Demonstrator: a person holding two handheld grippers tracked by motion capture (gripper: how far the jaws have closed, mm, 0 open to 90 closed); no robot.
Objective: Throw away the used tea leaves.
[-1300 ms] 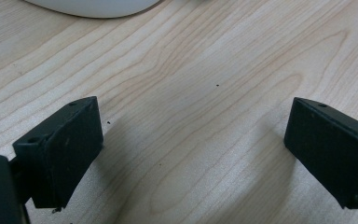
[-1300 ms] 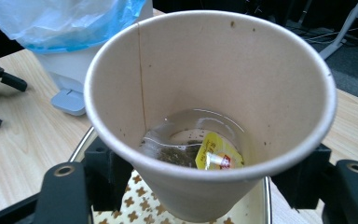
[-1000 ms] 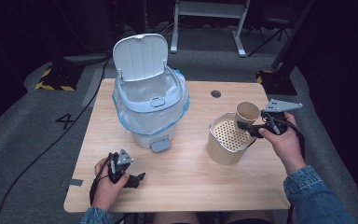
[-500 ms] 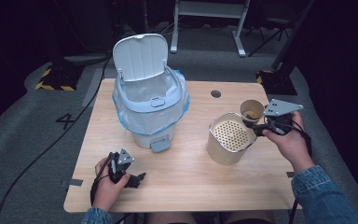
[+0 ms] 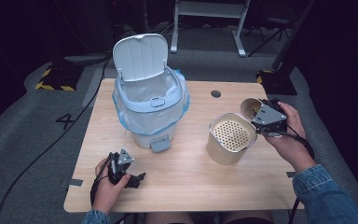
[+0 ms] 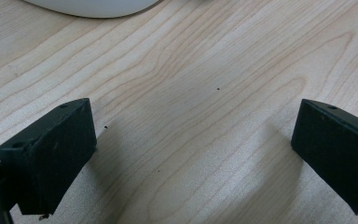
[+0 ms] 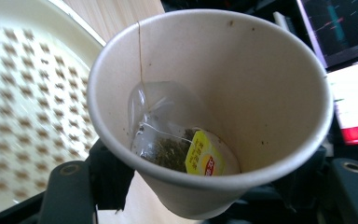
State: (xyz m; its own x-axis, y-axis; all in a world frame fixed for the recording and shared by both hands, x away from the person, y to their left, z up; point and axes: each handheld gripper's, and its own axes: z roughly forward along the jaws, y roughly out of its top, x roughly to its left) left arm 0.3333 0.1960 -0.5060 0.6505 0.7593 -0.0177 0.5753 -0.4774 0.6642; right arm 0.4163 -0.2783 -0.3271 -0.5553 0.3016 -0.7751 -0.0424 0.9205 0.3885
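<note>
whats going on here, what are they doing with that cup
A person works two handheld grippers at a wooden table. The right gripper is shut on a paper cup with a used tea bag inside, held beside a beige can with a perforated top. The left gripper rests open on the table, holding nothing. A lined bin stands with its lid up.

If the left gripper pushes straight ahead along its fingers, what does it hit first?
Probably the bare wooden tabletop: the open left gripper points down at it. Farther along sits the white pedal bin's base; depth is unclear.
</note>
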